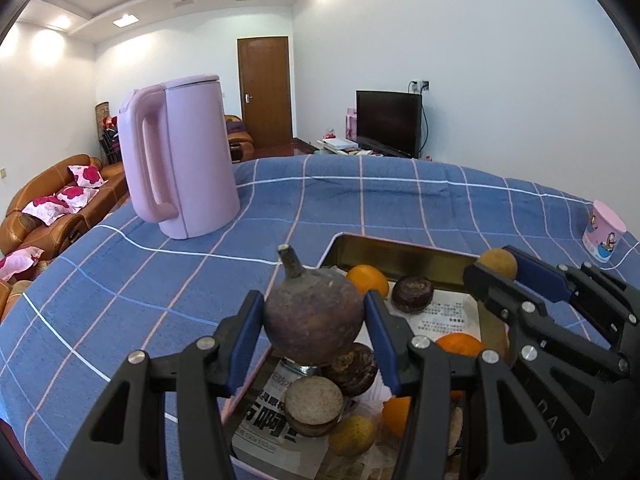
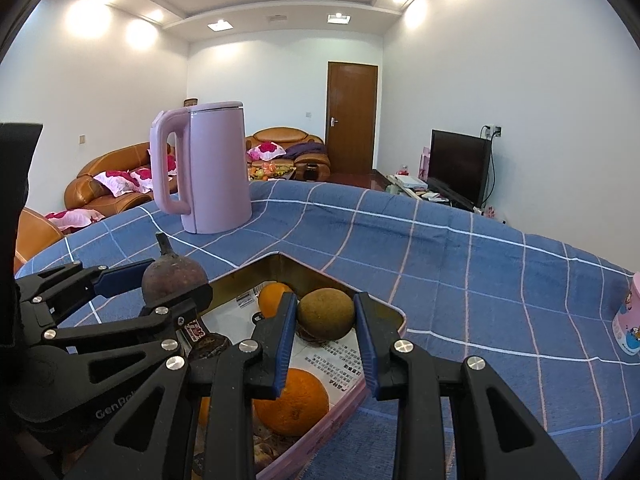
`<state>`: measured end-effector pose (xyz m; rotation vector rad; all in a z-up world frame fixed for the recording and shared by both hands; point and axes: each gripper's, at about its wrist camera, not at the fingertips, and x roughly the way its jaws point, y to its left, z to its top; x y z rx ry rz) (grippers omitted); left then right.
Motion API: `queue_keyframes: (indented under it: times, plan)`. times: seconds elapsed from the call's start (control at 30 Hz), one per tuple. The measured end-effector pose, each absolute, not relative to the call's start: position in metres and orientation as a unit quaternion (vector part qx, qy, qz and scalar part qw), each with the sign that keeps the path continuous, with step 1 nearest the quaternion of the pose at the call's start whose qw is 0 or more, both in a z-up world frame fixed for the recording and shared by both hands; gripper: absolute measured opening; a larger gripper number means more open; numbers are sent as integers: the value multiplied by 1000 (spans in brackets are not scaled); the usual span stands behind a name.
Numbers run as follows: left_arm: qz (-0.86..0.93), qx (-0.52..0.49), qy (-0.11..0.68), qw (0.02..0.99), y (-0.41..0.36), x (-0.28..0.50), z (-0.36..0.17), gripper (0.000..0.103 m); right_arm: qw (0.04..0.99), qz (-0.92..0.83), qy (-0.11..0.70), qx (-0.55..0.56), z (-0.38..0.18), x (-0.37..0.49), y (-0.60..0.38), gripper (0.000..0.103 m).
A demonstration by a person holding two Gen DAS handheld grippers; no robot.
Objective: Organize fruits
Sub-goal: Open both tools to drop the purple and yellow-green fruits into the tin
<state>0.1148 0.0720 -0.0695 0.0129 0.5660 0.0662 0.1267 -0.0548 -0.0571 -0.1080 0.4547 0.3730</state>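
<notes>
Two hand-held grippers over a fruit box on a cloth-covered table. The left gripper (image 1: pixel 314 330) is clamped on a purple stemmed fruit (image 1: pixel 314 316), its blue pads (image 1: pixel 244 332) pressing on the fruit's widest girth from either side; the stem points up and slightly away from the camera. The fruit hangs above the near left part of the box (image 1: pixel 400 250), clear of the fruits below it. Judged by its dull, rough rind, it is probably firm and moderately heavy, unlikely to slip; the equator is the sound place to hold it, since the stem may snap.

The right gripper (image 2: pixel 326 330) is clenched on a brown-green round fruit (image 2: pixel 326 314), which sits squarely between the pads near their tips, above the far corner of the box (image 2: pixel 394 314). Its skin looks matt and thin; it is likely light and somewhat fragile, so a gentle squeeze across the middle suits it.

Inside the paper-lined box lie loose oranges (image 2: pixel 291 402), smooth and probably the most inclined to roll, together with dark round fruits (image 1: pixel 412 294) and a cut piece (image 1: pixel 314 406) showing a pale face.

Towards the table's far left corner, well apart from the box, stands a pink kettle (image 1: pixel 182 156); at the right edge stands a pink cup (image 1: pixel 604 232). The checked blue cloth (image 1: pixel 400 204) is soft, so a round fruit set on it may settle rather than roll.
</notes>
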Motion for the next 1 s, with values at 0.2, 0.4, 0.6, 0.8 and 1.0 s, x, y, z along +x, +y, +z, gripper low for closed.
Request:
queue_keyframes:
  times: [0.2, 0.4, 0.6, 0.8, 1.0]
  plan:
    - [27, 7, 291, 956, 70, 118, -73, 54, 953, 187, 231, -54, -58, 129, -54, 31]
    - [31, 10, 271, 962, 69, 112, -68, 54, 951, 190, 239, -53, -60, 130, -53, 31]
    - [38, 8, 263, 964, 73, 108, -66, 61, 950, 189, 243, -48, -60, 130, -55, 35]
    - [45, -2, 250, 967, 77, 101, -63, 70, 958, 173, 225, -40, -57, 123, -61, 49]
    - [49, -2, 224, 973, 78, 88, -55, 78, 970, 155, 188, -26, -51, 107, -72, 64]
